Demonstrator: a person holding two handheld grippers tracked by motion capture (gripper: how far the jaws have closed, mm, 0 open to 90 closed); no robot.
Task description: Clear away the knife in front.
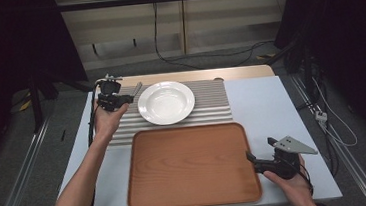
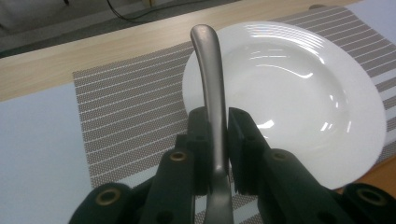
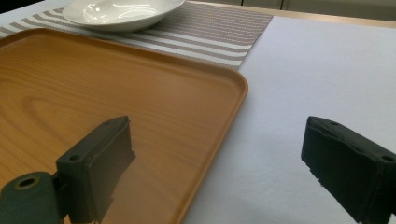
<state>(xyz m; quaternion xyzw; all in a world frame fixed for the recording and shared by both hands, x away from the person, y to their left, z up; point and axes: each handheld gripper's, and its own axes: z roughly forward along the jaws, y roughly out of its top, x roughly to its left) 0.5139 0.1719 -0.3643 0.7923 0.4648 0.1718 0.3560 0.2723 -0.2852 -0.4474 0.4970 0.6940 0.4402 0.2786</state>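
My left gripper (image 1: 120, 99) is shut on a grey metal utensil handle (image 2: 211, 84), held over the striped placemat (image 1: 206, 106) just left of the white plate (image 1: 166, 102). In the left gripper view the handle rises between the jaws, its tip over the plate's (image 2: 289, 88) left rim; the utensil's working end is hidden. My right gripper (image 1: 259, 152) stands open at the right edge of the wooden tray (image 1: 191, 167), one jaw over the tray (image 3: 93, 98), the other over the white table (image 3: 322, 84). Nothing is between its jaws.
The tray lies empty at the table's front middle, touching the placemat's near edge. The plate (image 3: 119, 11) is empty. A light wooden strip (image 1: 193, 75) runs along the table's far edge. Cables lie on the floor beyond.
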